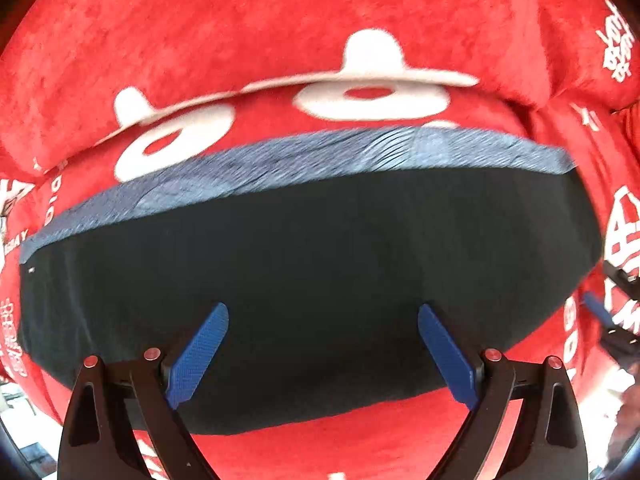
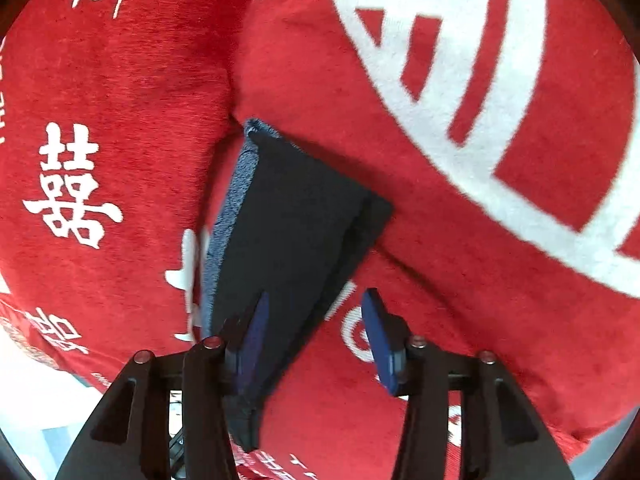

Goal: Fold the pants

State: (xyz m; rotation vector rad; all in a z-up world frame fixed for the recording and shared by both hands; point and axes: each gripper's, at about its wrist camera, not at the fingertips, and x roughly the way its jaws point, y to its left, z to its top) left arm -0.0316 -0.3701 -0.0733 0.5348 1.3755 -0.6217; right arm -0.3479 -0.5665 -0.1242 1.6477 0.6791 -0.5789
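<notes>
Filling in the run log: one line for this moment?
pants: folded, on red blanket | left gripper: open above | right gripper: open, nothing gripped

Your pants [image 1: 320, 272] lie folded into a compact dark navy, near-black bundle, flat on the red cloth. In the left wrist view they fill the middle as a wide band, with a lighter blue ribbed strip along the 12 o'clock edge. In the right wrist view the bundle [image 2: 292, 232] runs from 11 o'clock toward 6, the blue strip on its 9 o'clock side.
</notes>
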